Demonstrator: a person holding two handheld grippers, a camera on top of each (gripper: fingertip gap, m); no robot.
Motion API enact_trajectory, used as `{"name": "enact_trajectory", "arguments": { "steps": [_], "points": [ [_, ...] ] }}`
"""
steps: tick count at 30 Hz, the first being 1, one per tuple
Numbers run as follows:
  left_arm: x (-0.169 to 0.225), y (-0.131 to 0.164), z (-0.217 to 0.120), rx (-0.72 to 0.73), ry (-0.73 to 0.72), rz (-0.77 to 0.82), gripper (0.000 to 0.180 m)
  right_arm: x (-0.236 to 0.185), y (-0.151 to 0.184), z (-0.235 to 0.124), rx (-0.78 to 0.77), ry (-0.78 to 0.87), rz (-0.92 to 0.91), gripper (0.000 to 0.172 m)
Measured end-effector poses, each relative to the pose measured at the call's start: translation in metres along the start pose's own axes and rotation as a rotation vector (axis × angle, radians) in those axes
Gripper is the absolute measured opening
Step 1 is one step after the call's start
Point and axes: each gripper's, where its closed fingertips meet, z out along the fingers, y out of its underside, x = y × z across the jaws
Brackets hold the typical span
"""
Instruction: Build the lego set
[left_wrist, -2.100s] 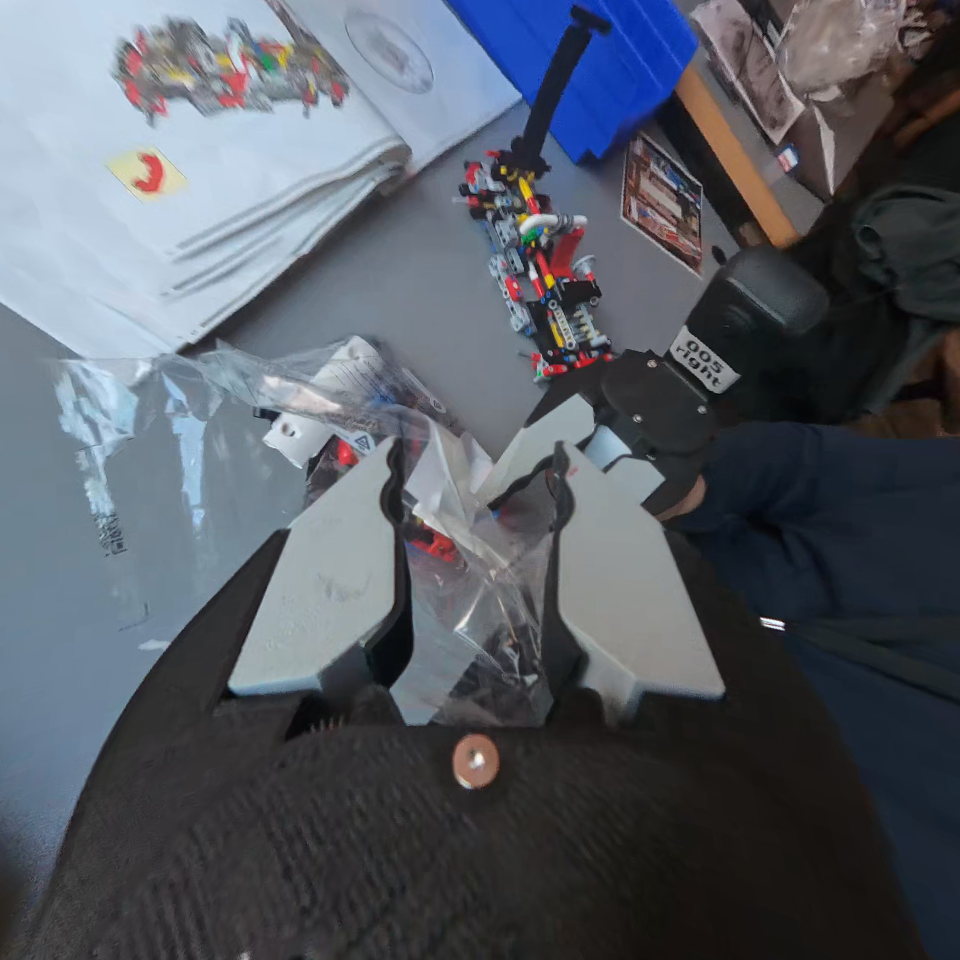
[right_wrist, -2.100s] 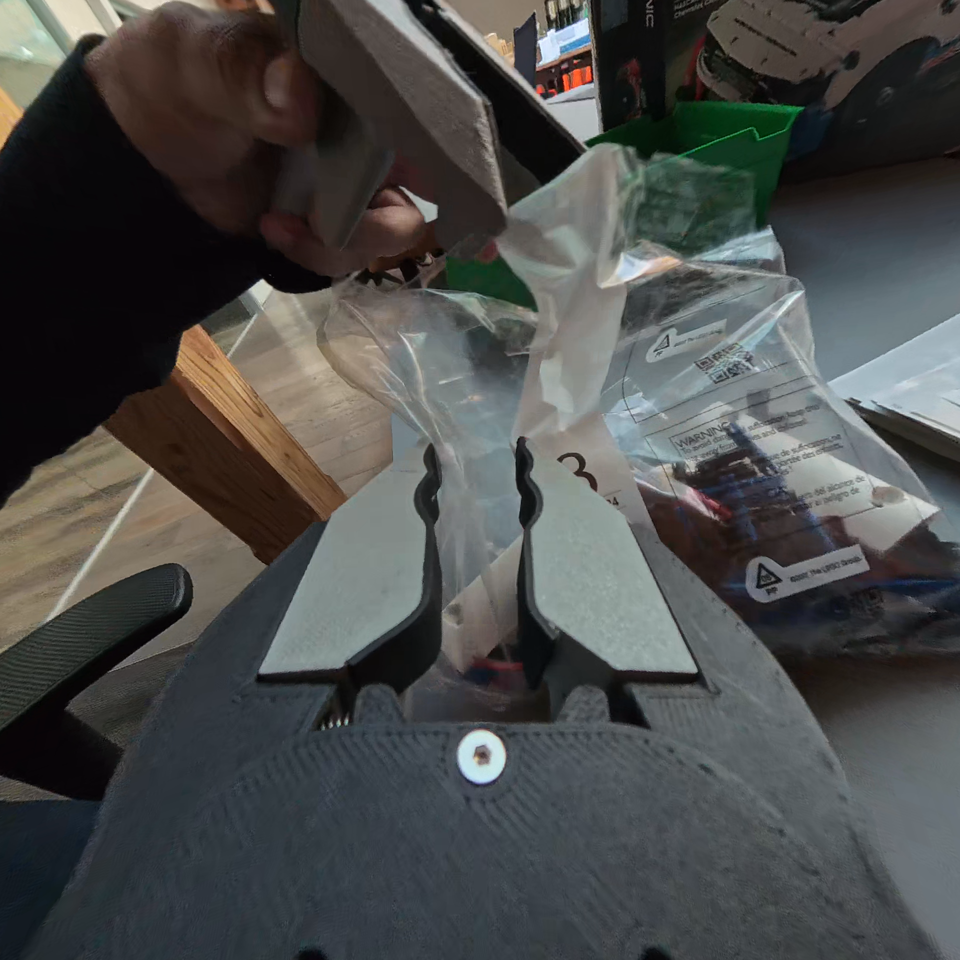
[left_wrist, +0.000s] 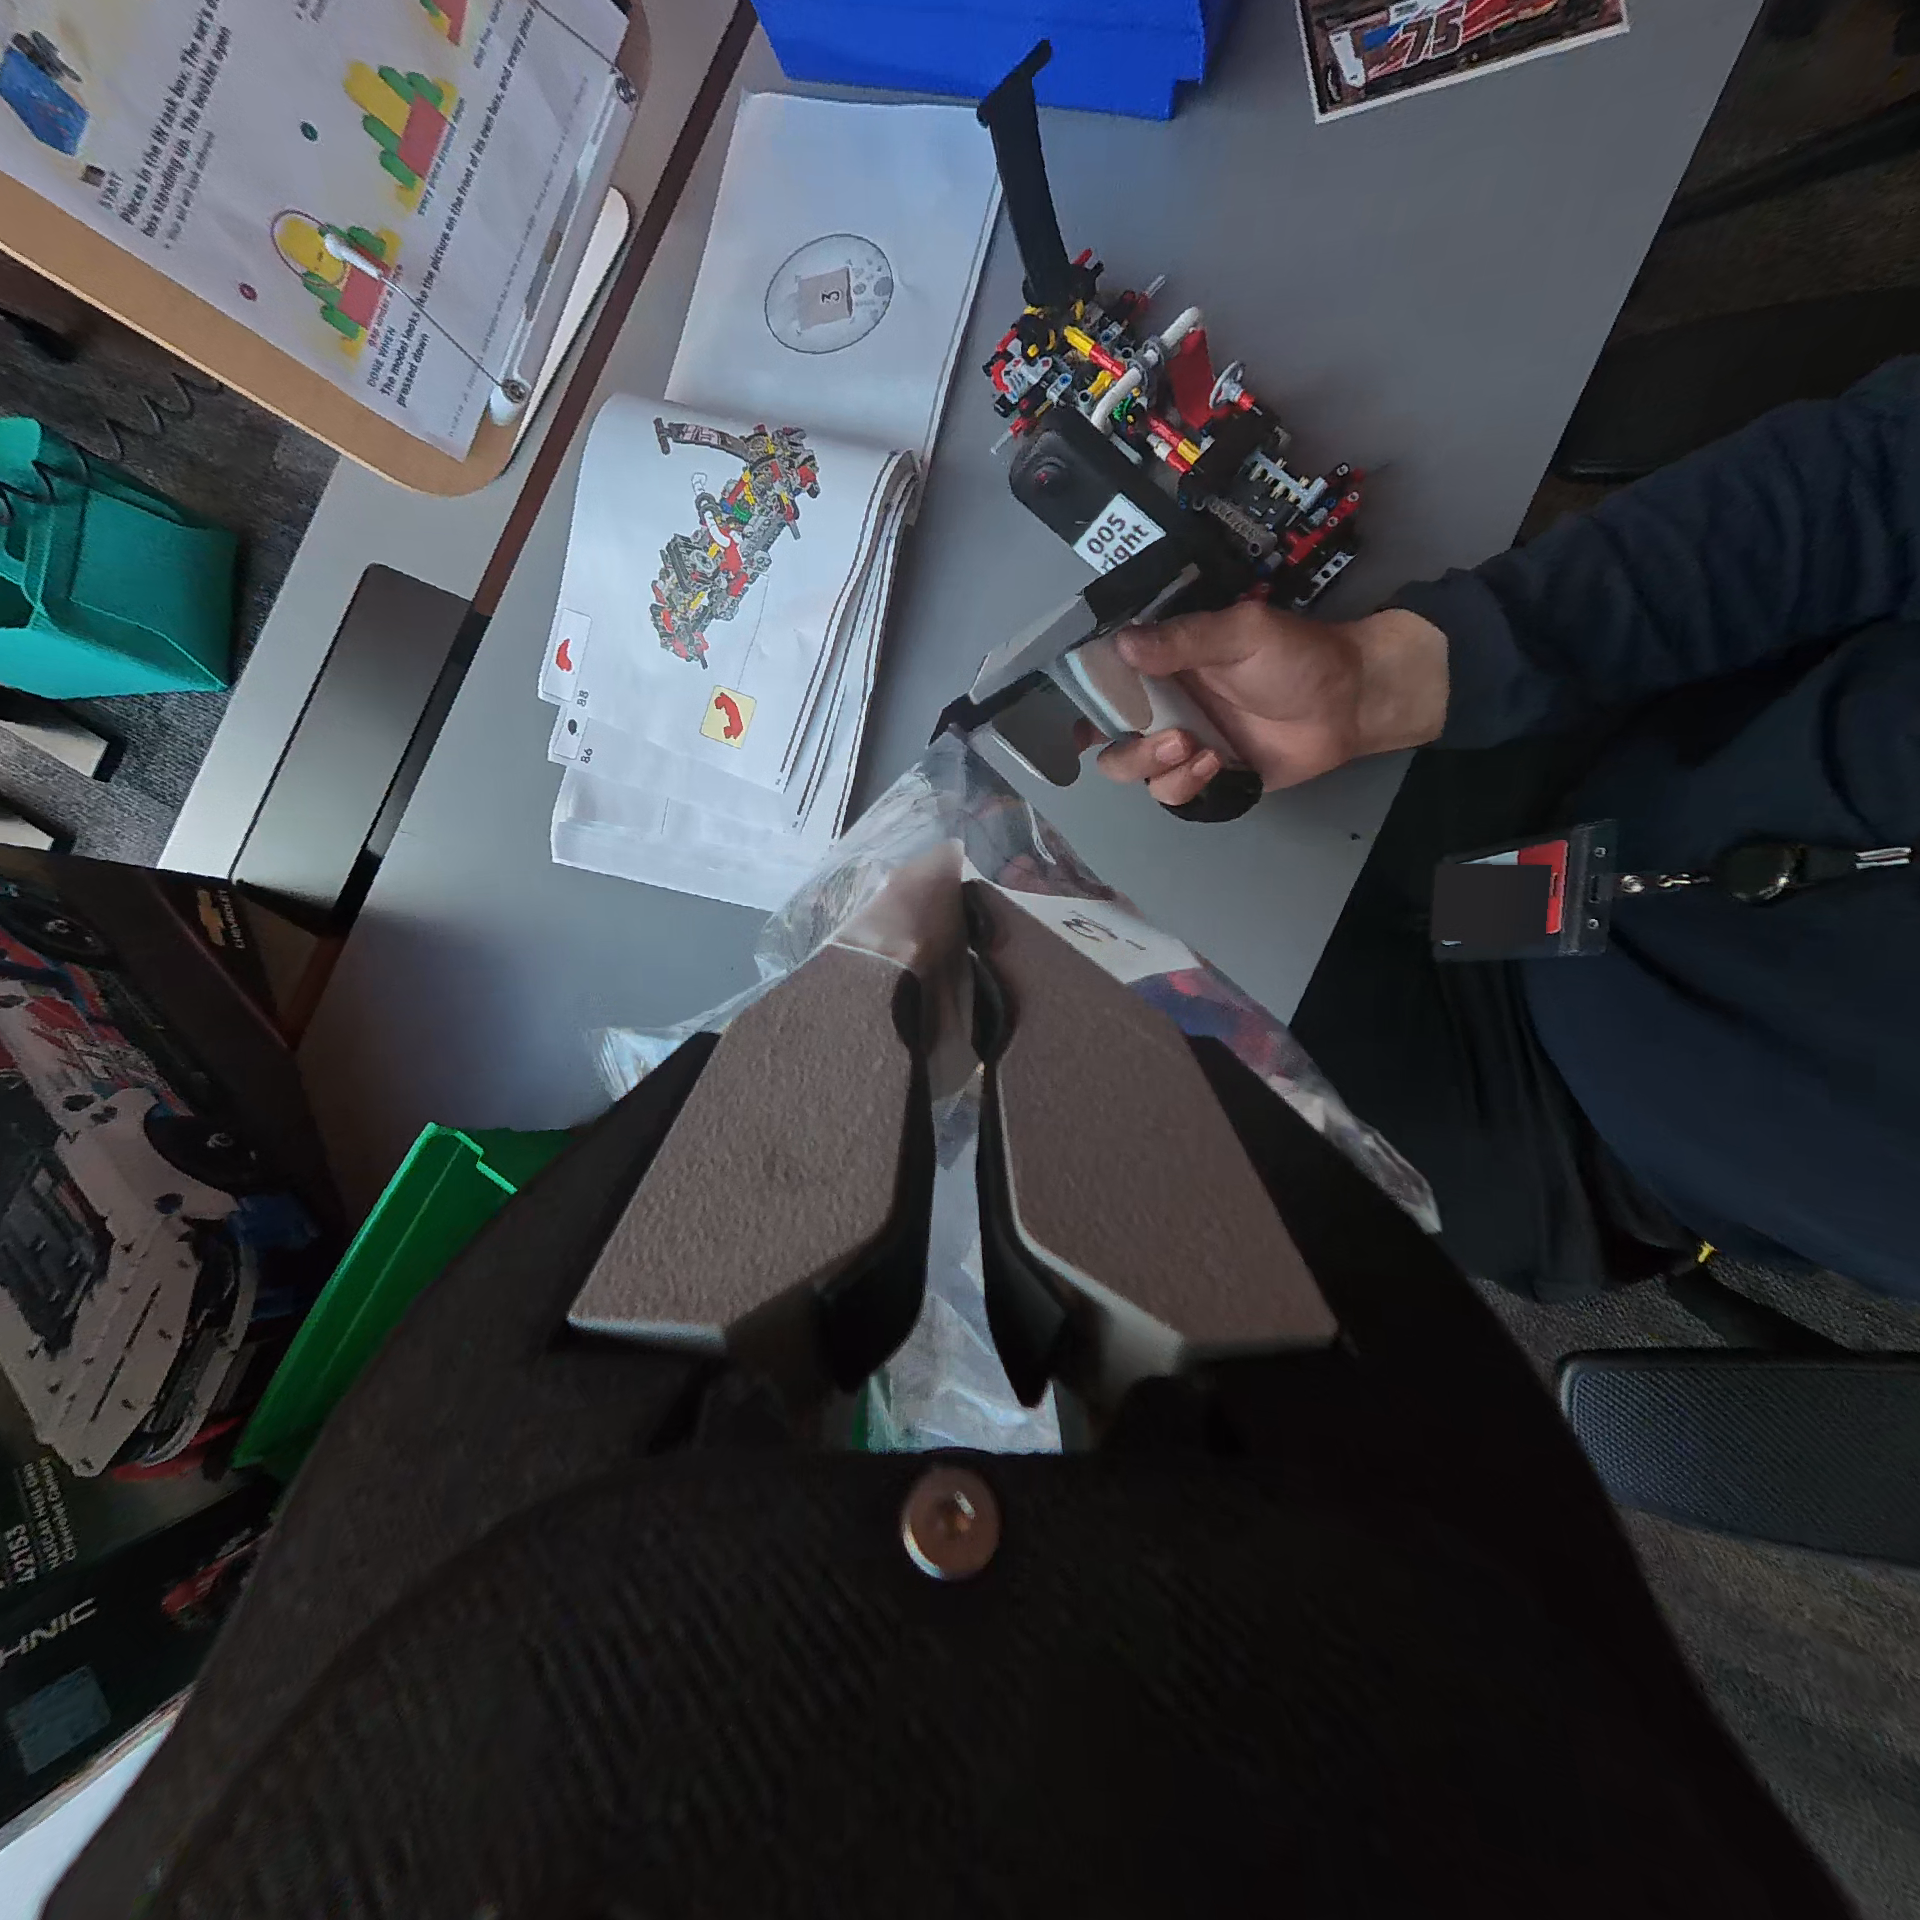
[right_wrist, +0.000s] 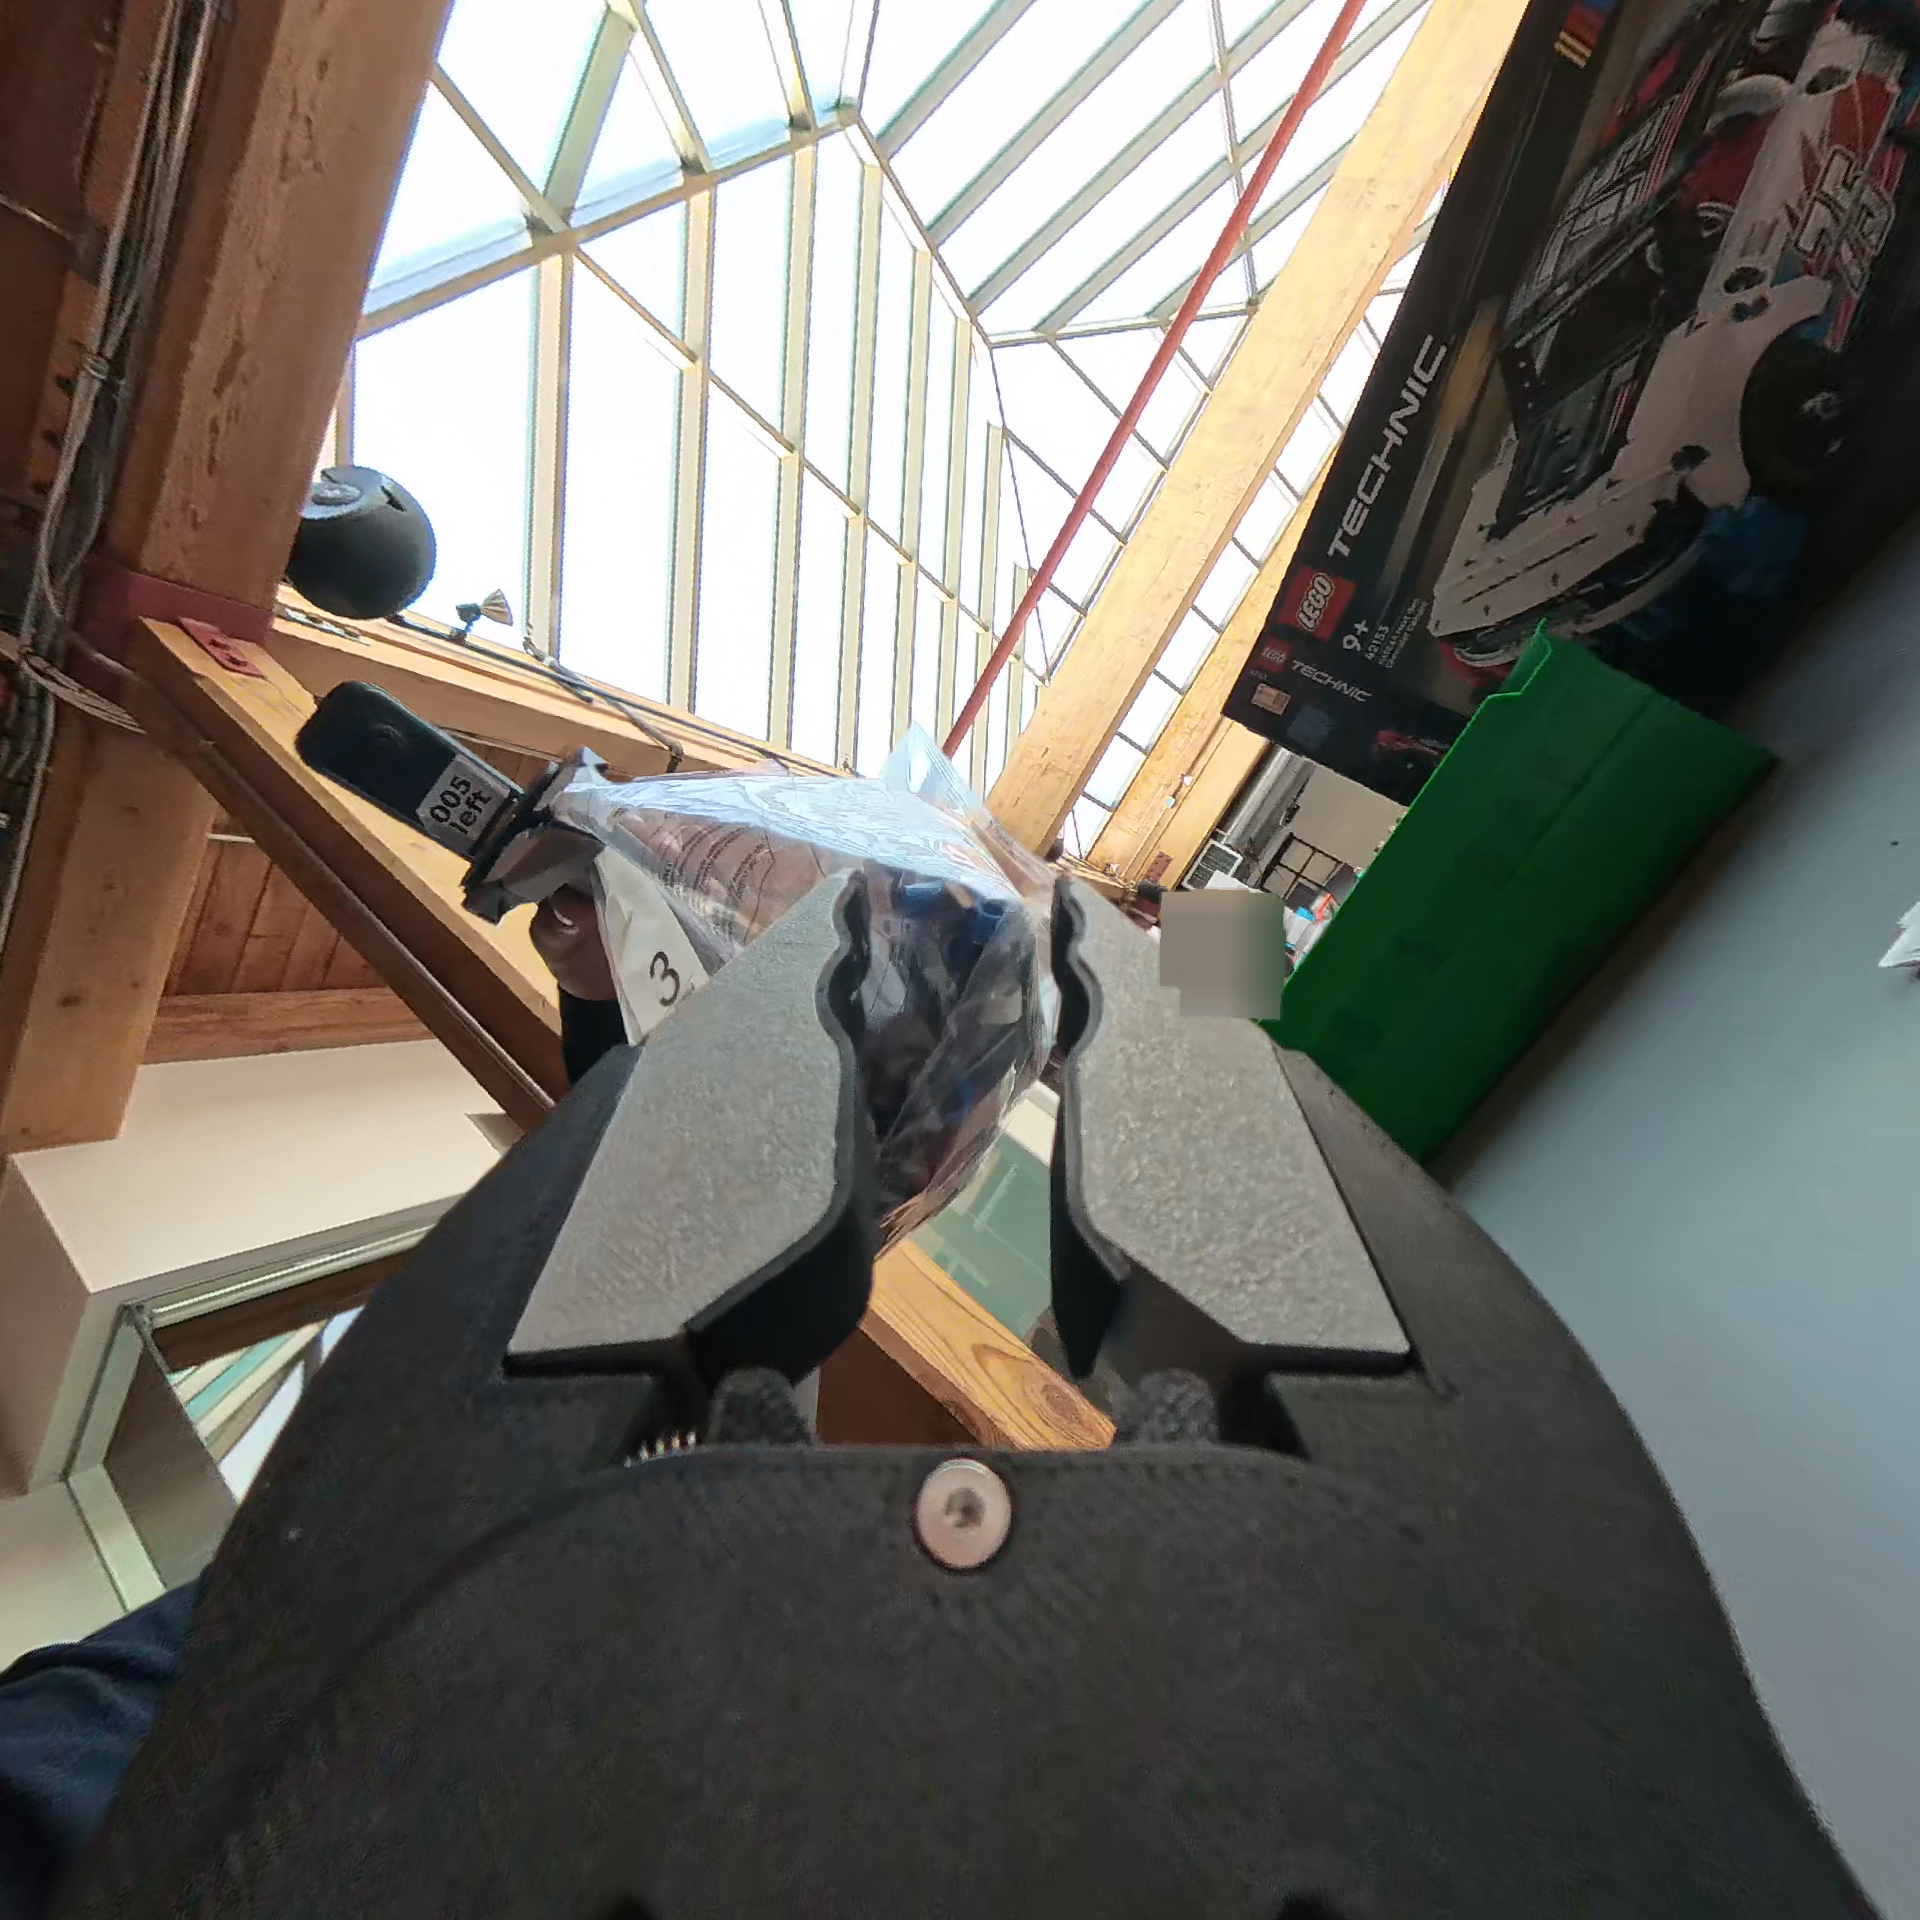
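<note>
Left gripper (left_wrist: 961, 914) raised high over the table, pointing down, fingers pressed together on a fold of clear plastic bag of small dark, blue and red building pieces (left_wrist: 1049, 883). Right gripper (right_wrist: 951, 920) lower down, tilted up at the skylight, jaws part-spread around the bag's bulging bottom, film against both pads; right hand (left_wrist: 1257, 701) wrapped round its silver grip, dark blue sleeve behind. Bag hanging in the air between the two. Below, grey tabletop (left_wrist: 1351, 260) with an open white instruction booklet (left_wrist: 727, 613), half-built multicoloured brick chassis (left_wrist: 1174, 426), green plastic bin (right_wrist: 1538, 883). Timber beams (right_wrist: 1236, 457) overhead.
</note>
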Motion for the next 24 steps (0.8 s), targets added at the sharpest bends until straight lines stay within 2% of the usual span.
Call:
{"name": "enact_trajectory", "arguments": {
  "steps": [4,6,8,10,16,19,24],
  "points": [
    [0.0,-0.002,0.0,0.012,0.006,0.002,0.0,0.003,0.001,-0.002,0.004,-0.006,0.011,0.023],
    [0.0,-0.001,0.001,0.009,0.004,0.006,0.0,0.006,0.002,0.0,-0.003,0.003,0.016,0.028],
    [-0.001,-0.001,0.001,0.006,0.002,0.001,0.0,0.004,0.004,0.002,-0.011,-0.005,0.004,0.019],
    [-0.001,-0.001,0.001,0.004,0.002,0.001,0.0,0.003,0.005,0.004,-0.012,-0.009,0.005,0.019],
    [-0.007,0.006,0.0,0.031,-0.004,-0.046,0.0,-0.004,-0.004,0.0,0.009,-0.024,-0.01,0.004],
    [-0.01,0.019,0.006,0.08,-0.01,-0.102,0.0,-0.004,-0.014,-0.004,-0.007,0.06,-0.083,0.004],
    [-0.032,0.066,0.043,0.178,-0.091,-0.241,0.0,0.004,-0.041,-0.013,-0.024,0.257,-0.203,0.004]
  ]
}}
